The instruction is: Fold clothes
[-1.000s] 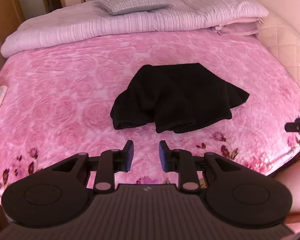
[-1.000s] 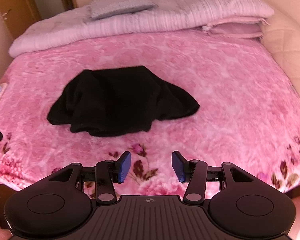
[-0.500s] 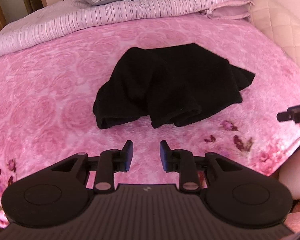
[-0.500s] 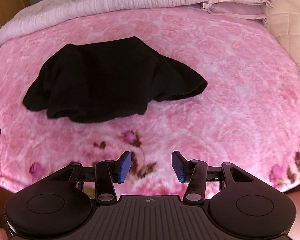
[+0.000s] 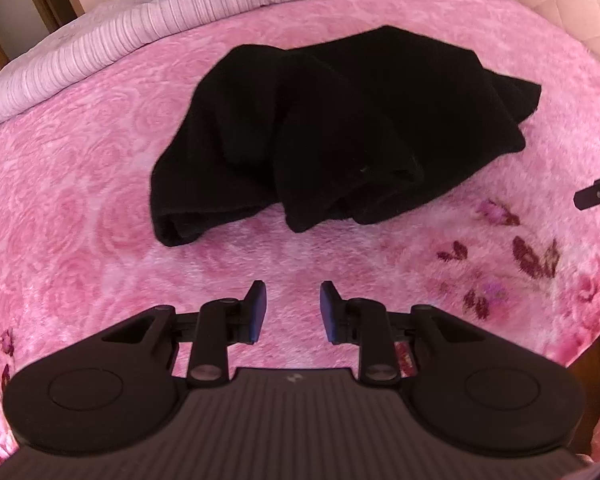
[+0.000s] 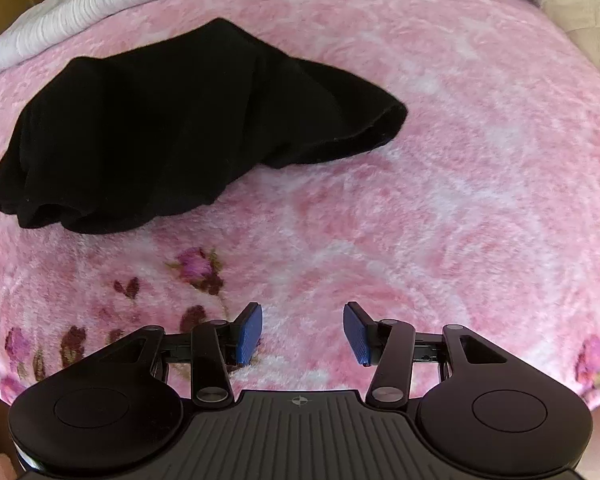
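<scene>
On the pink bedspread: crumpled black garment; left gripper and right gripper spread, empty — best pinch separate near hems, then lift apart.

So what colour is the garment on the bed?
Plain black garment, no pattern visible; clearest in the left wrist view.

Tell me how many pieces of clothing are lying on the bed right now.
1: a crumpled black garment in the middle of the pink blanket. Its folds might hide something smaller.
</scene>
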{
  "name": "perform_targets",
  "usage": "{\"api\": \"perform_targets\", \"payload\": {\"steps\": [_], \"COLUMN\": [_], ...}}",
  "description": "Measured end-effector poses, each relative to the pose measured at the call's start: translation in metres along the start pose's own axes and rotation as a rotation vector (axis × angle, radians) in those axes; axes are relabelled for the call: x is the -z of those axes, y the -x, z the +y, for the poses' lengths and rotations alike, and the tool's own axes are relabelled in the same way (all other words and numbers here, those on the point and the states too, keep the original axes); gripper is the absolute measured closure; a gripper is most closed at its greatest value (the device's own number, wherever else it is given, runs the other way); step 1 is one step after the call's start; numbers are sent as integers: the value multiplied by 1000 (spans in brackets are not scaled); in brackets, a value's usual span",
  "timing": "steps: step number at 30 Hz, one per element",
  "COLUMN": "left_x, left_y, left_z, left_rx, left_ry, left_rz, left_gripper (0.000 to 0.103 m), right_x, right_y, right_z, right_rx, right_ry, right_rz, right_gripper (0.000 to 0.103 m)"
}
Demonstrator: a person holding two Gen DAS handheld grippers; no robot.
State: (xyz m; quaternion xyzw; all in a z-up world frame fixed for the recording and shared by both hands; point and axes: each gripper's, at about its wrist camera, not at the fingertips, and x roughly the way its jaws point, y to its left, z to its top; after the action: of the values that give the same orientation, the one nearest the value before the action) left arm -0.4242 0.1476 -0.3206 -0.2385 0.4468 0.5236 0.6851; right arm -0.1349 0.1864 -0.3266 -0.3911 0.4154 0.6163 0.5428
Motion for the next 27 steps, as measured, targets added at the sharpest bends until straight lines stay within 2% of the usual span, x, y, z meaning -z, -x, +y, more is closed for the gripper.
{"api": "perform_targets", "payload": {"steps": [5, 11, 17, 27], "left_x": [-6, -14, -22, -23], "left_y": [-9, -17, -20, -28], "left_z": [-15, -30, -39, -79], "left_rx": [-22, -70, -70, -68], "left_ry": [-46, -160, -244, -475], "left_rz": [-9, -47, -78, -124], "left_gripper": [75, 73, 71, 71], "right_x": [-3, -7, -12, -13], "right_y": [-12, -22, -27, -24], "right_z": [-4, -18, -29, -52], "right_rx": [-11, -21, -10, 26], "right_ry": [25, -9, -46, -107], "right_rz": [13, 19, 10, 7], "right_gripper": [54, 54, 54, 54]}}
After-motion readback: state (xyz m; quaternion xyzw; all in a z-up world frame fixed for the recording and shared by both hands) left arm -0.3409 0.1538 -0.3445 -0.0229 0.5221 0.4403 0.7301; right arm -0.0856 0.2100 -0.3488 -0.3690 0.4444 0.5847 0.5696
